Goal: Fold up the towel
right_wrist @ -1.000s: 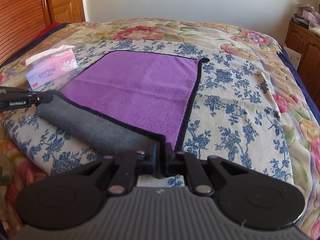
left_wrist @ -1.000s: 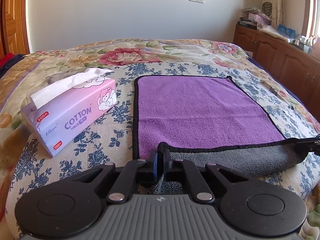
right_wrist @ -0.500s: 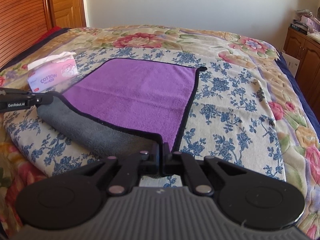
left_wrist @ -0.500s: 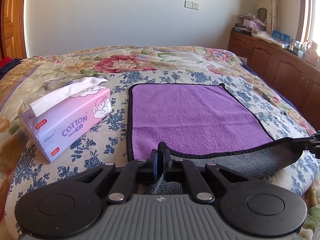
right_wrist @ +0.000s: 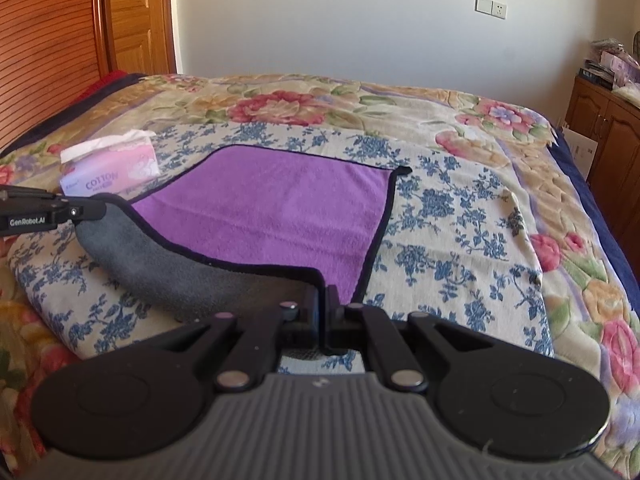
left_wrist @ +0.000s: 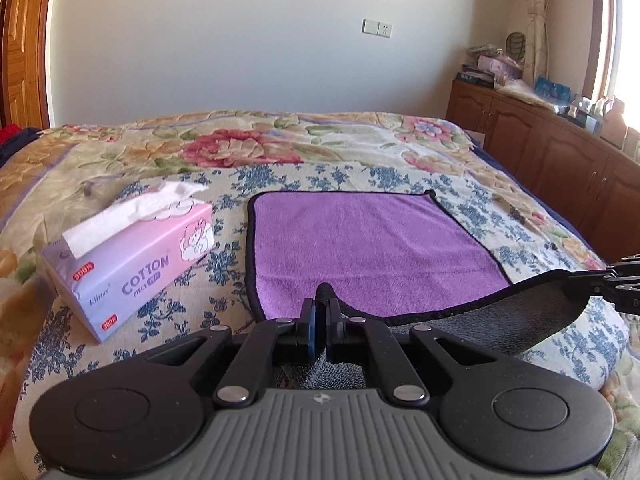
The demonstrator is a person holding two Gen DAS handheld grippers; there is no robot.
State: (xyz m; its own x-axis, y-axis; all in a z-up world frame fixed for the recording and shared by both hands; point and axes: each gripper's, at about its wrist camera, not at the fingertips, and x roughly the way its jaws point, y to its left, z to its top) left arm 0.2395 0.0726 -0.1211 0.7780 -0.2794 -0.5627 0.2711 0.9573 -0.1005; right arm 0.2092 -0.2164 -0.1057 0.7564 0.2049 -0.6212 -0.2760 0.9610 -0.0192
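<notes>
A purple towel (left_wrist: 360,248) with a black hem and grey underside lies on the flowered bed; it also shows in the right wrist view (right_wrist: 280,216). My left gripper (left_wrist: 321,306) is shut on its near left corner. My right gripper (right_wrist: 323,300) is shut on its near right corner. The near edge hangs lifted between them, showing the grey underside (right_wrist: 160,268). The right gripper also shows at the right edge of the left wrist view (left_wrist: 616,280). The left gripper also shows at the left edge of the right wrist view (right_wrist: 52,210).
A pink tissue pack (left_wrist: 132,256) lies left of the towel on the bedspread (left_wrist: 240,152); it also shows in the right wrist view (right_wrist: 108,168). Wooden cabinets (left_wrist: 560,148) with clutter line the right wall. A wooden door (right_wrist: 136,20) stands at the left.
Both grippers have risen and moved forward with the towel's near corners. The near edge has lifted higher off the bed and more grey underside hangs free.
</notes>
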